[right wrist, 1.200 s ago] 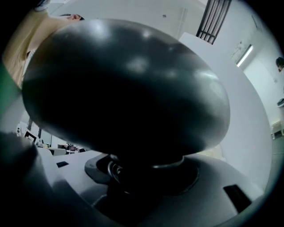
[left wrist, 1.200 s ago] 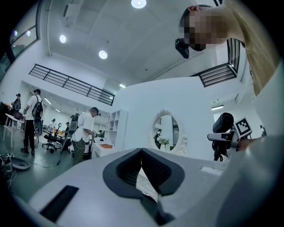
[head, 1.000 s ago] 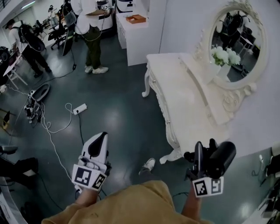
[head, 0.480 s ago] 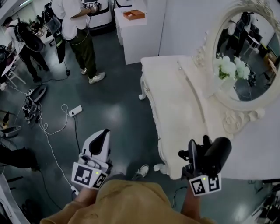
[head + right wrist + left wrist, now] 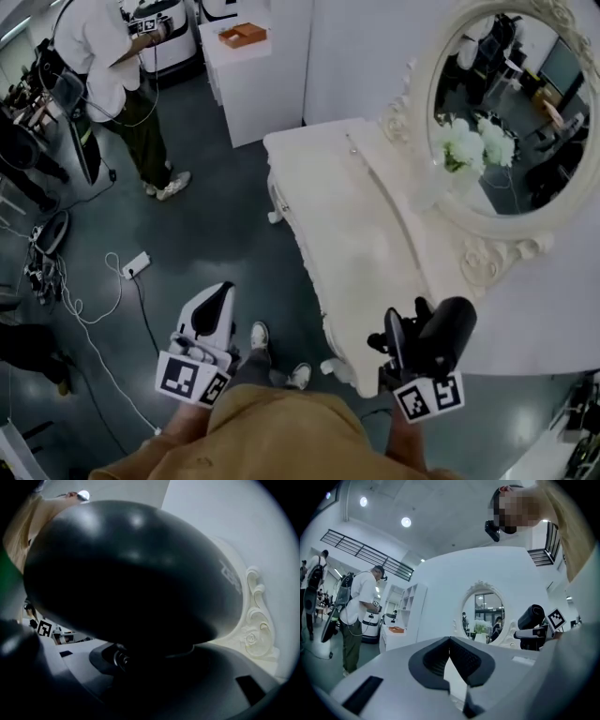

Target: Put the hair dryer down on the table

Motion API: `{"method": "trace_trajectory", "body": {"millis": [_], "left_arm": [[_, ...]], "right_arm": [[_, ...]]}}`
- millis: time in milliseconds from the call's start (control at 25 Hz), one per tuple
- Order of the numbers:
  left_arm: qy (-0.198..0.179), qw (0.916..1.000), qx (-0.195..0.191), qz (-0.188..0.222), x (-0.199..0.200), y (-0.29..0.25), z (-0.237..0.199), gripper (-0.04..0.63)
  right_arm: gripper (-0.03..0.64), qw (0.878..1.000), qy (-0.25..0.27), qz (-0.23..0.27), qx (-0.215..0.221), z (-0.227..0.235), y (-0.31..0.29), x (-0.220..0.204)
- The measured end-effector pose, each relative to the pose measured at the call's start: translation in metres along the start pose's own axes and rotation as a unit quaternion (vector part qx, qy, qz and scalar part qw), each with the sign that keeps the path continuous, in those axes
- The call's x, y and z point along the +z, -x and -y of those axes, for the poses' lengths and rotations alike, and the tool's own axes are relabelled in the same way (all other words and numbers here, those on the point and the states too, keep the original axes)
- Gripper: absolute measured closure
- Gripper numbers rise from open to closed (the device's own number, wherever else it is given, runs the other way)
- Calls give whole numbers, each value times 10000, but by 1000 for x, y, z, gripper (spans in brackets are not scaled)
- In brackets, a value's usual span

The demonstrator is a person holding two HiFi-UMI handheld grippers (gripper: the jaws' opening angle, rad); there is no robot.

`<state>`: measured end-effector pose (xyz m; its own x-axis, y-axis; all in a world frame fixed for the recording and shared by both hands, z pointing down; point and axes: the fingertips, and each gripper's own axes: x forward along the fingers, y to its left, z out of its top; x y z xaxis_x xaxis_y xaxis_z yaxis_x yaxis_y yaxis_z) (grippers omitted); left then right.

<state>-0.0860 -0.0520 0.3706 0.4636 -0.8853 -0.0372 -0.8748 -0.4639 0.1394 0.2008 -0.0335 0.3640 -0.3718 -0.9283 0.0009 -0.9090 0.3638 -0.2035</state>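
A black hair dryer (image 5: 448, 333) is held in my right gripper (image 5: 412, 339), whose jaws are shut on its handle; the barrel points up and away. It hangs just off the near corner of the white dressing table (image 5: 347, 216), above the floor. In the right gripper view the hair dryer (image 5: 136, 573) fills nearly the whole picture above the right gripper (image 5: 154, 660). My left gripper (image 5: 218, 298) is shut and empty, held over the floor to the table's left. In the left gripper view the left gripper (image 5: 450, 644) has its pads meeting, with the hair dryer (image 5: 530, 617) at the right.
An oval mirror (image 5: 506, 103) stands at the back of the table, with a vase of white flowers (image 5: 459, 150) before it. A white cabinet carries an orange tray (image 5: 242, 36). A person (image 5: 112, 66) stands far left. A power strip (image 5: 136, 264) and cables lie on the floor.
The dressing table has come closer and slid left in the head view. The right gripper with the hair dryer now sits at the table's near corner. Both grippers keep their state.
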Motion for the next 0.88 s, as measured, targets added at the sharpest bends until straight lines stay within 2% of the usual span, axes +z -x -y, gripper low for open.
{"method": "trace_trajectory", "body": {"millis": [160,480,880], "left_arm": [[62,9992,-400,61,2,-45,-21,591],[-238,9961,-829,190,16,-112,-65,591],[-136,9902,-1387,135,14,-168,-68,591]], "right_arm": [[359,9989,-110,24,-445,17,-25,-10],[359,9970,-28,53,-776,20,-97,-14],[359,9931,60,-178,-1154,33,-121,-32]]}}
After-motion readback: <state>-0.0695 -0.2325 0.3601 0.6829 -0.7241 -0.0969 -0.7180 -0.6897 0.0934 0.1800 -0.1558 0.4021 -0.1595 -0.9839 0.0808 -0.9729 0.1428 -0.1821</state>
